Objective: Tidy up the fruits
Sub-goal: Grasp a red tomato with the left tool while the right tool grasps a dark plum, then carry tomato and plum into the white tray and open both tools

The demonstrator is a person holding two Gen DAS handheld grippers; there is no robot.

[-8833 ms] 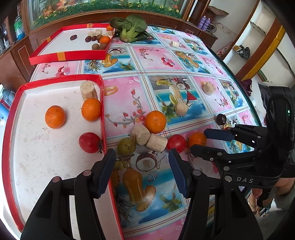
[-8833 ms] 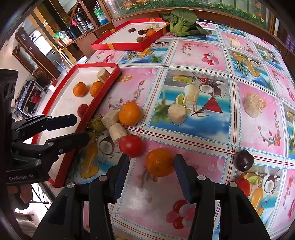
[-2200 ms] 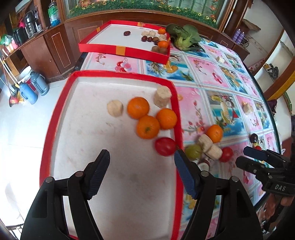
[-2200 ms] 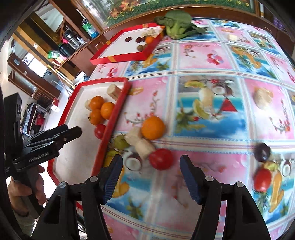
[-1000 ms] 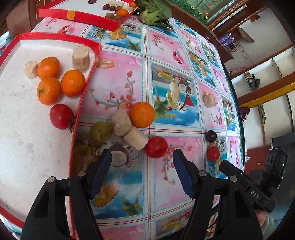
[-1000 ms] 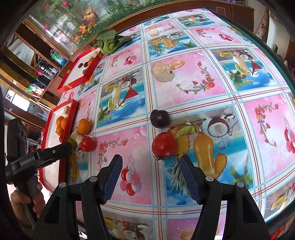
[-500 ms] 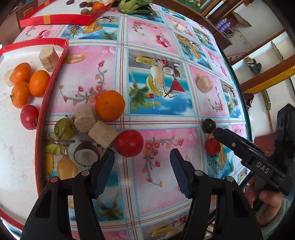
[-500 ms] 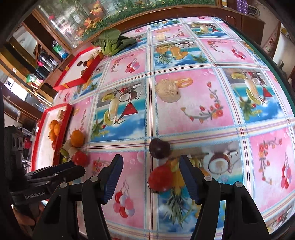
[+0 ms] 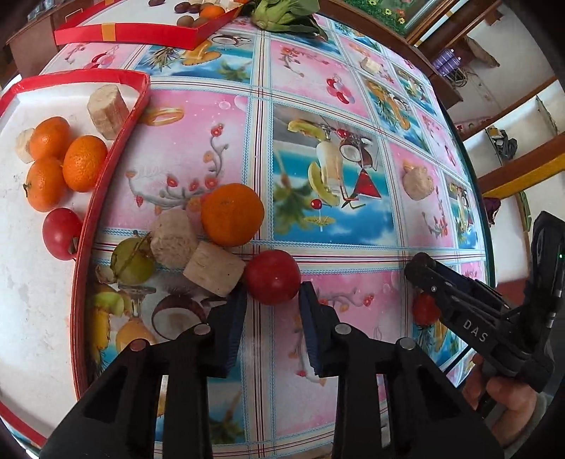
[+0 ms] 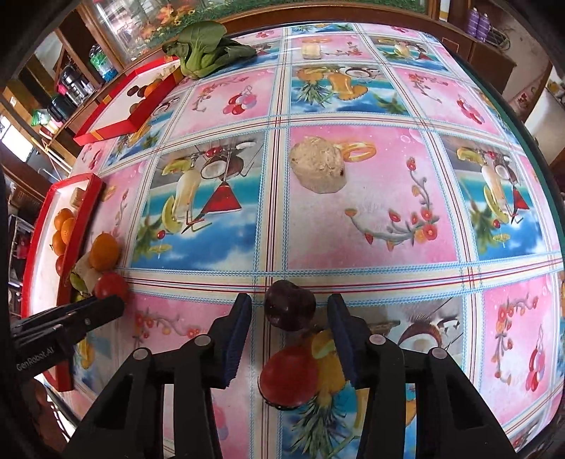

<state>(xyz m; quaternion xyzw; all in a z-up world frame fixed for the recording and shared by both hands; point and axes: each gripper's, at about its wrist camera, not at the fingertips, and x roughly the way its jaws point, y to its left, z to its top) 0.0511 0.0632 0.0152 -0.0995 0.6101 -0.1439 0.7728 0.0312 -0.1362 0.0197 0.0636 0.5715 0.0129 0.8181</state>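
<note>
My left gripper [image 9: 270,300] is open, its fingertips on either side of a red tomato [image 9: 272,277] on the table, just short of touching. An orange [image 9: 232,214], a green fruit [image 9: 131,260] and two beige chunks [image 9: 213,268] lie beside it. The near red tray [image 9: 109,148] holds three oranges [image 9: 84,163] and a red tomato [image 9: 60,233]. My right gripper [image 10: 289,314] is open around a dark plum [image 10: 290,310]; another red tomato [image 10: 287,377] lies between its fingers, nearer the camera.
A second red tray [image 9: 141,33] with small fruits stands at the far left, leafy greens [image 10: 206,47] beside it. A beige lump [image 10: 317,164] lies mid-table. The table's curved edge [image 10: 543,169] runs along the right.
My left gripper has moved forward to the red tomato and narrowed around it. My right gripper has moved forward past the other tomato to the dark plum.
</note>
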